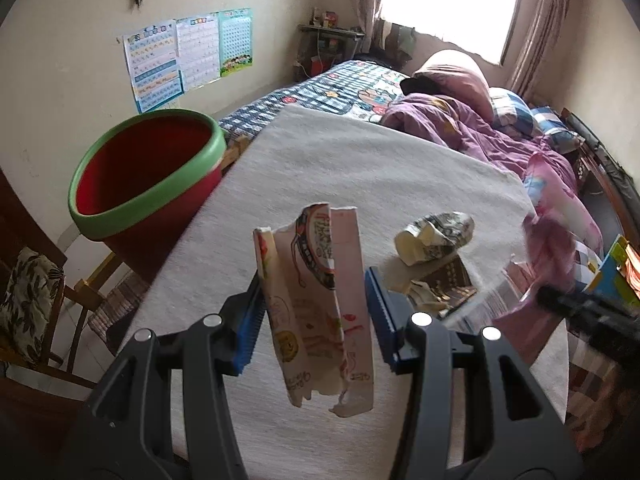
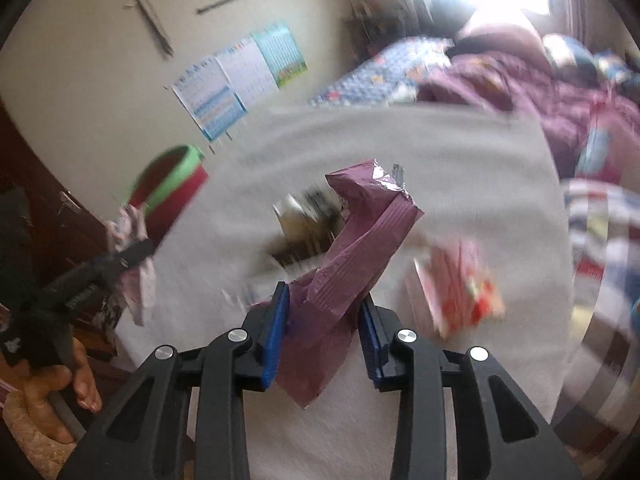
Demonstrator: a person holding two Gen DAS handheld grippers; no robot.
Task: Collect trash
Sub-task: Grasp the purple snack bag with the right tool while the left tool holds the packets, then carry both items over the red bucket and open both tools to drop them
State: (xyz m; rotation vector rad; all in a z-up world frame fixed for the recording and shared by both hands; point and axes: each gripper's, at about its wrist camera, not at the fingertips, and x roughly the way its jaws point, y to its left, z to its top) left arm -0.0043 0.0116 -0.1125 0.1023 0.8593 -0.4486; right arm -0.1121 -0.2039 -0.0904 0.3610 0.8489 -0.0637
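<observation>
My left gripper (image 1: 314,280) is shut on a torn pink-and-white snack wrapper (image 1: 320,312), which hangs upright above the white-covered table (image 1: 360,160). The red bin with a green rim (image 1: 148,168) stands just off the table's left edge, beyond that gripper. My right gripper (image 2: 325,296) is shut on a crumpled purple wrapper (image 2: 360,232), held clear of the cloth. A crumpled cream-and-black packet (image 1: 434,236) and a dark gold wrapper (image 1: 444,280) lie on the table. A red-and-pink packet (image 2: 460,288) lies blurred to the right of the right gripper.
A bed with a purple duvet (image 1: 460,120) fills the back right. A wooden chair with a patterned cushion (image 1: 28,300) stands at the left below the bin. A person's hand (image 2: 60,392) shows at the lower left of the right wrist view. Posters (image 1: 188,52) hang on the wall.
</observation>
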